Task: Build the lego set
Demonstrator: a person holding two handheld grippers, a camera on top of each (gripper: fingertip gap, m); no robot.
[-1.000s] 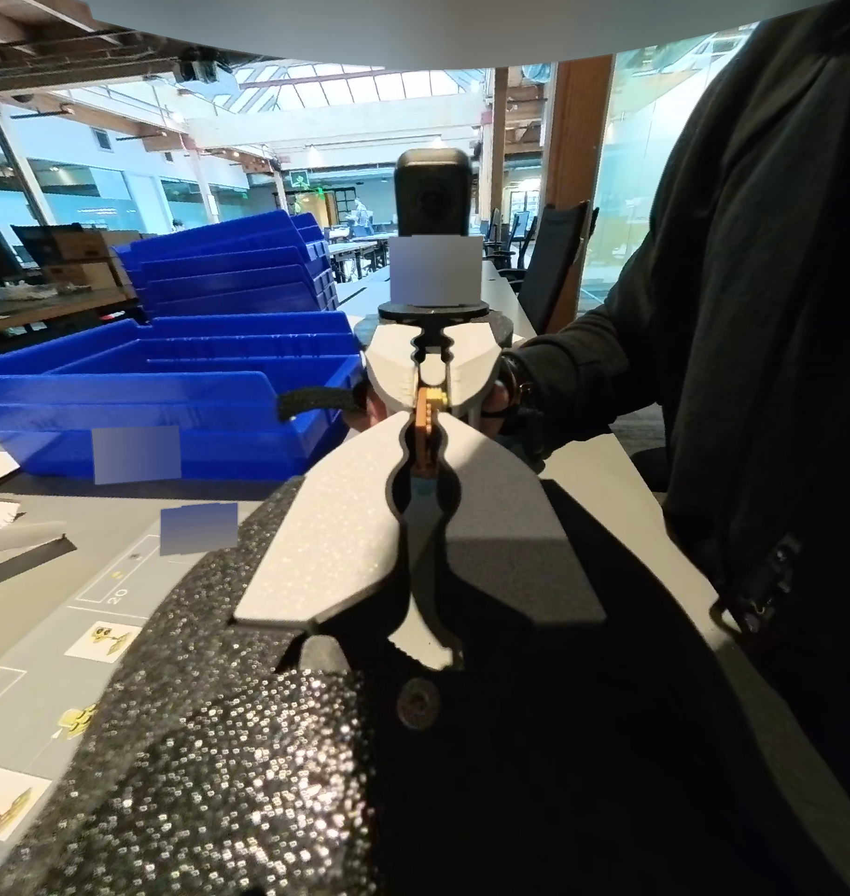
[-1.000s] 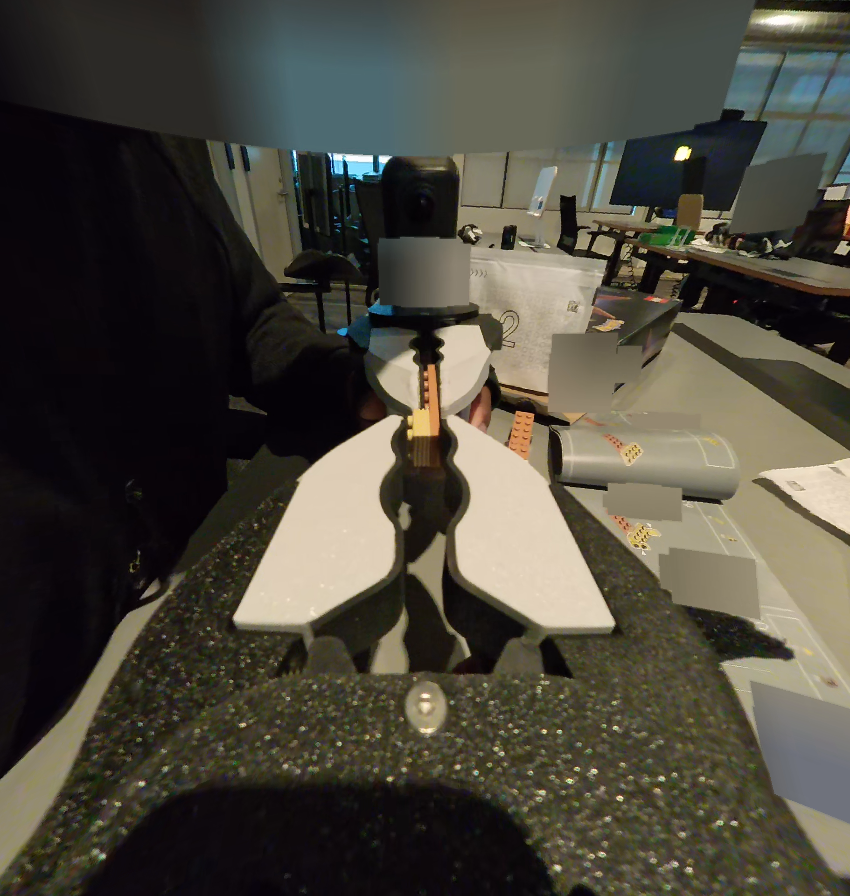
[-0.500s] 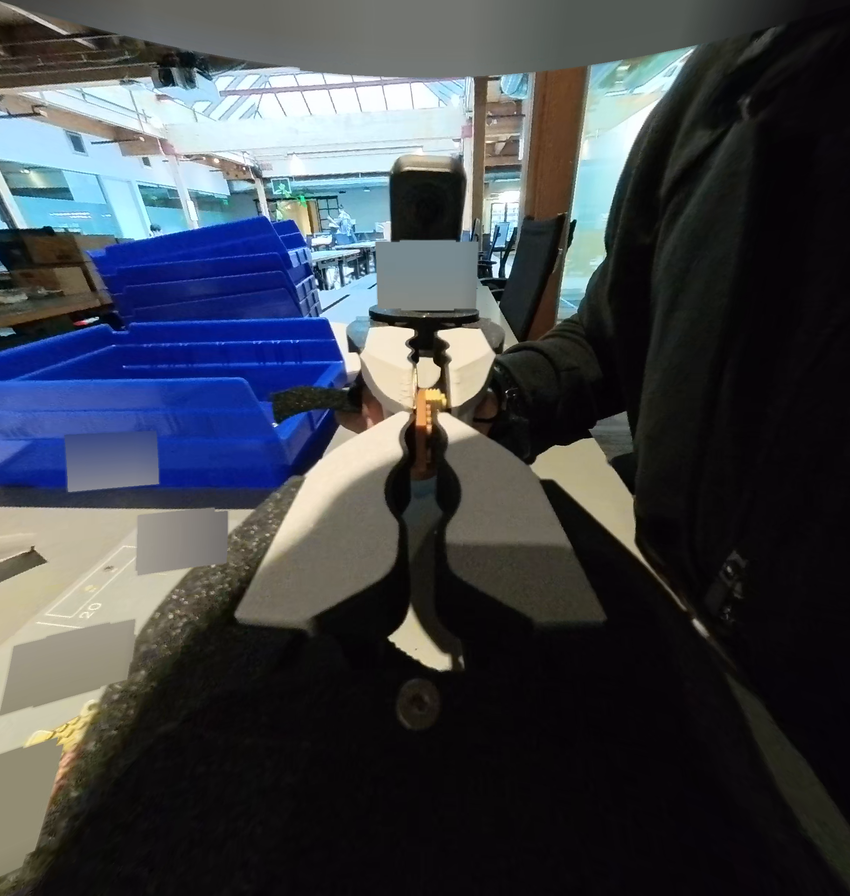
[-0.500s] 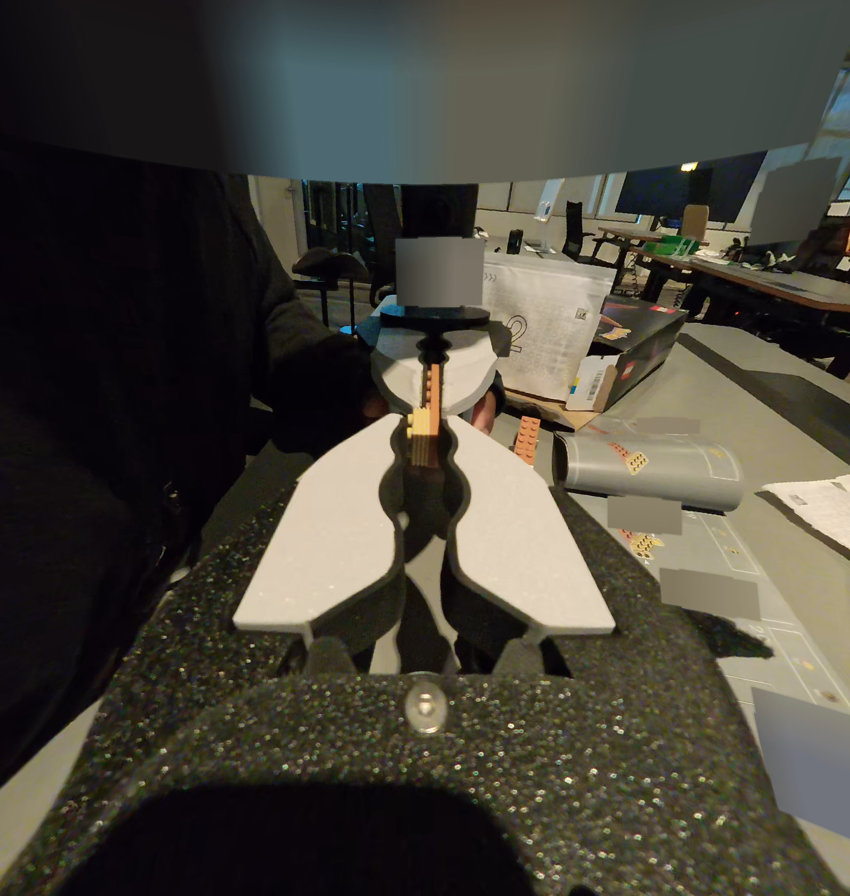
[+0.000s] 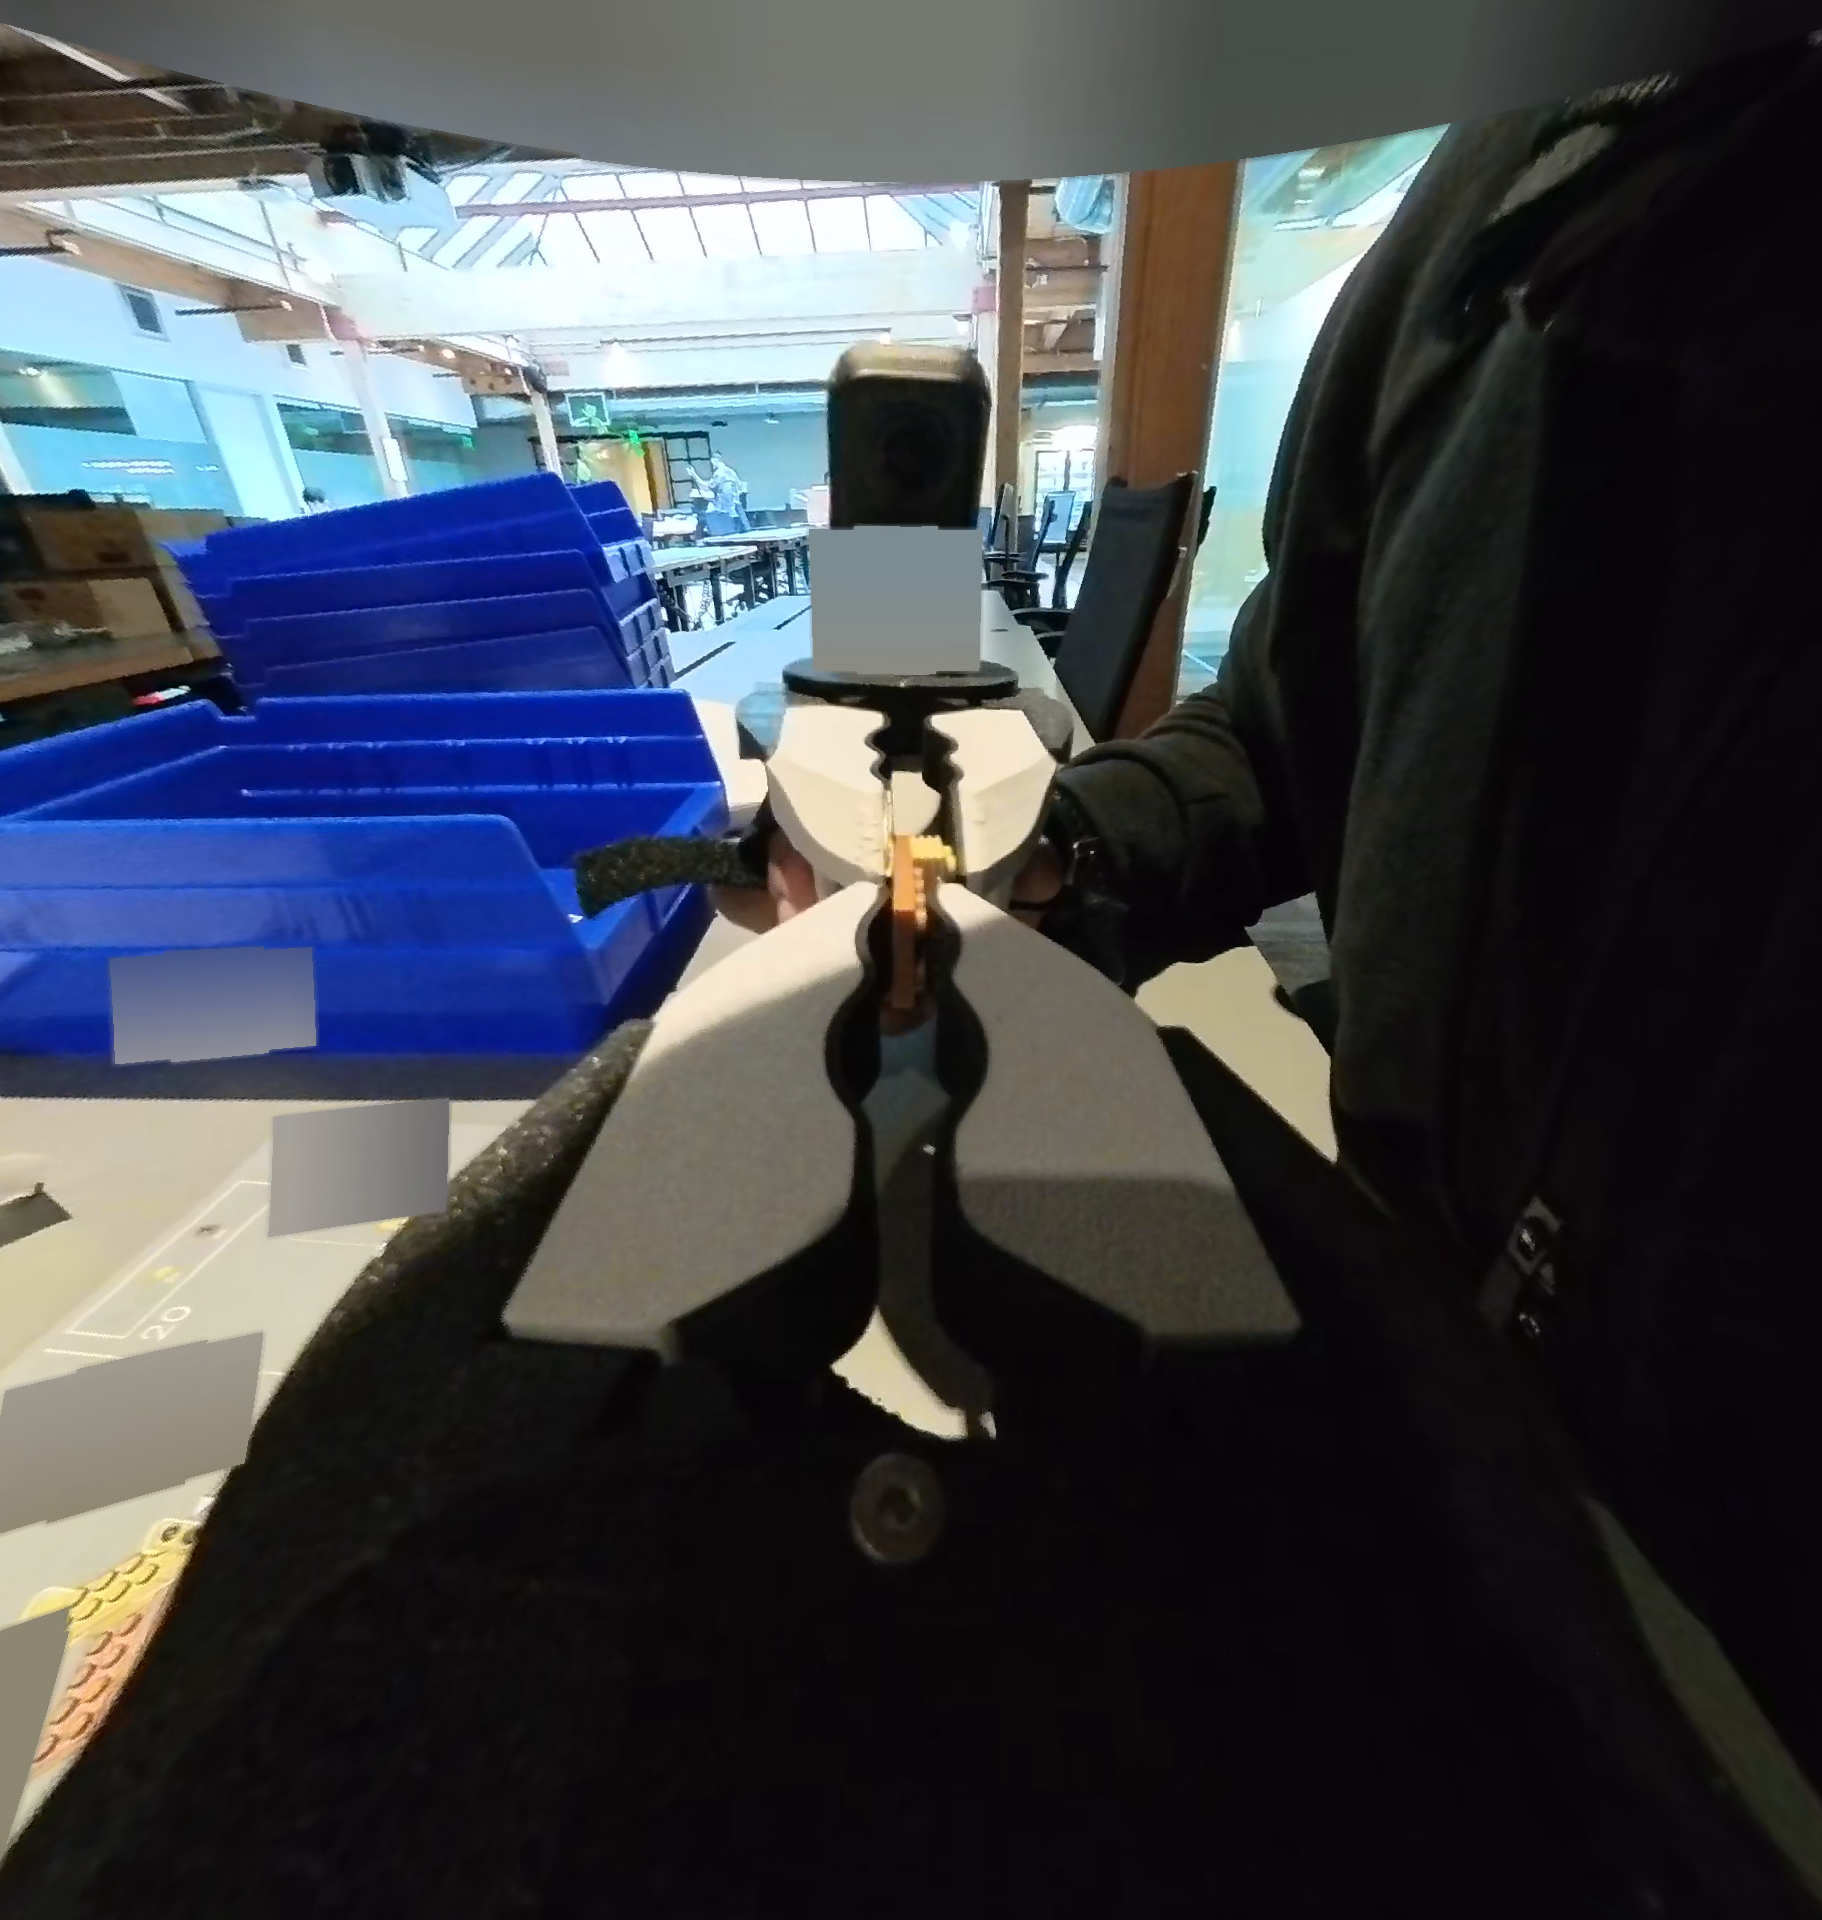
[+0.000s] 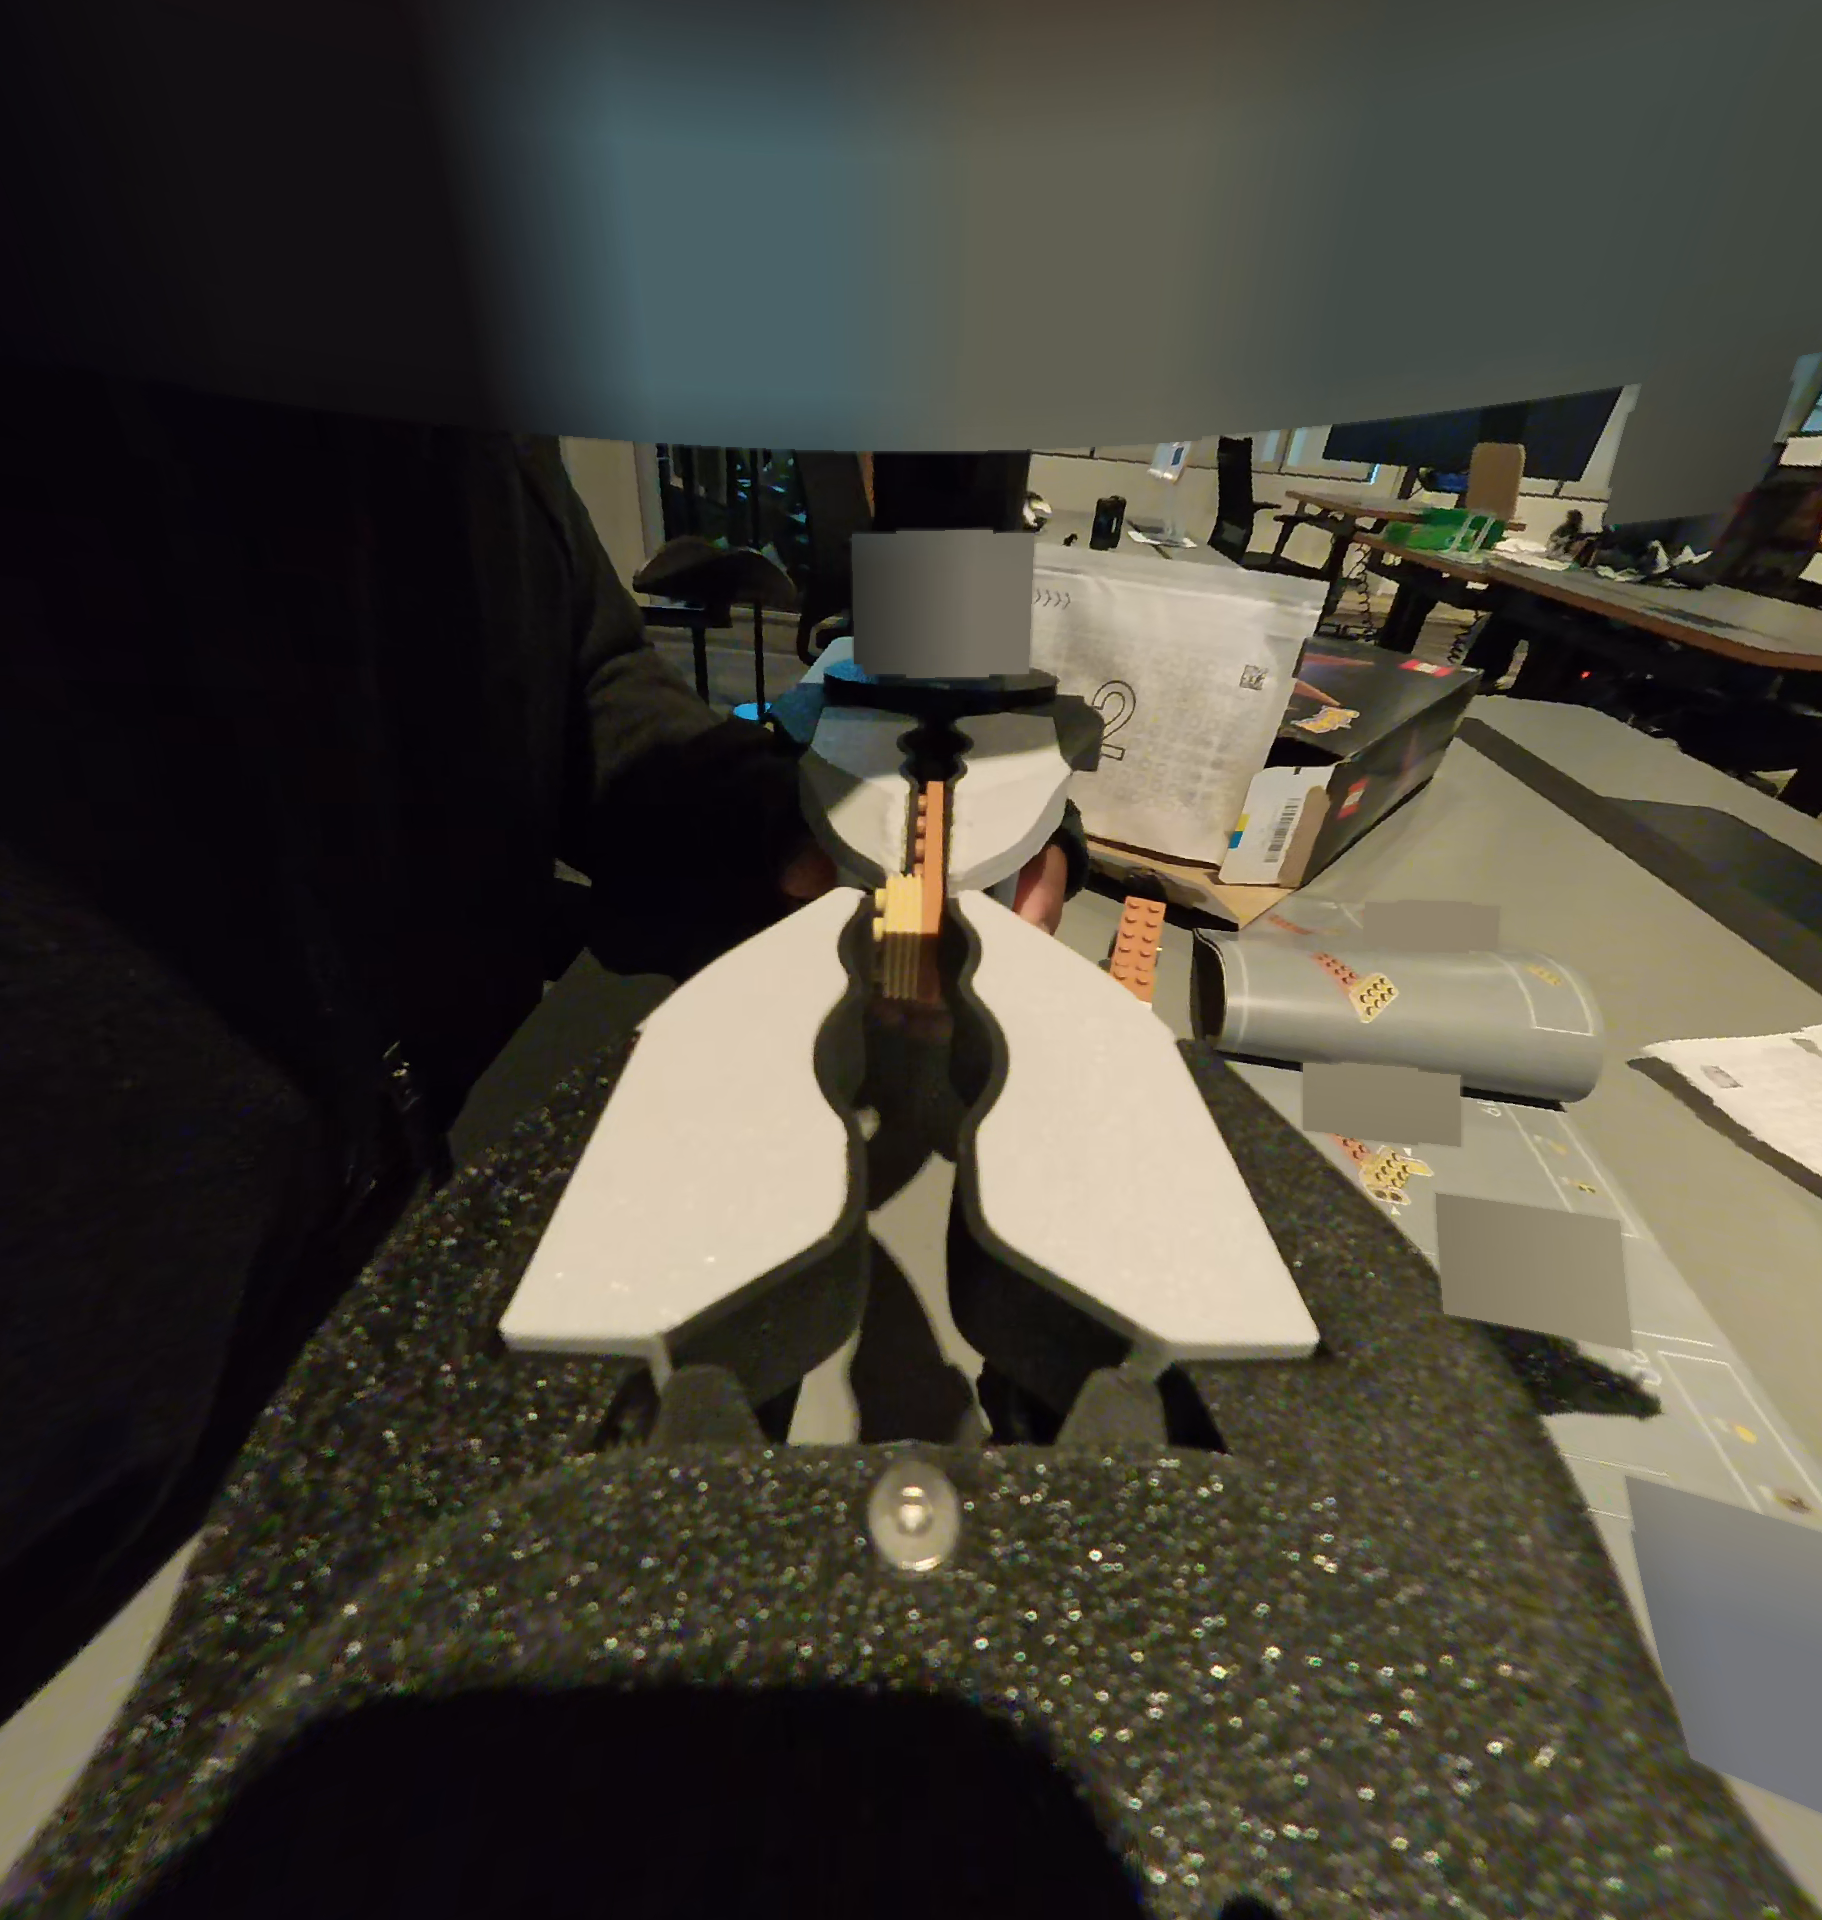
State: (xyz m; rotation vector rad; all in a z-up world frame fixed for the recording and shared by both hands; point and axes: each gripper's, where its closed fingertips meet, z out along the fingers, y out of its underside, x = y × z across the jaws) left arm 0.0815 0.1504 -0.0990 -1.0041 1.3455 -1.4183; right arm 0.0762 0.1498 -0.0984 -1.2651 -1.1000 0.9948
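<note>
My two grippers meet tip to tip in mid-air above the table, in front of the person's dark jacket. In the left wrist view my left gripper (image 5: 905, 920) is shut on a thin orange plate (image 5: 902, 935) held on edge. The right gripper faces it from behind, with a small tan piece (image 5: 931, 852) between its fingers. In the right wrist view my right gripper (image 6: 907, 925) is shut on the tan ribbed piece (image 6: 896, 951), which lies against the orange plate (image 6: 933, 831). The plate reaches into the left gripper opposite.
Stacked blue bins (image 5: 315, 831) stand on the table left of the grippers. A grey printed mat (image 5: 159, 1299) lies below. A loose orange plate (image 6: 1138, 945), a rolled grey sheet (image 6: 1406, 1023), a dark lego box (image 6: 1374, 748), a white bag (image 6: 1167, 707) and papers (image 6: 1790, 1091) lie to the right.
Both grippers stay shut on the same pieces, tip to tip. The joined pair has drifted a little, so the background has shifted in both views.
</note>
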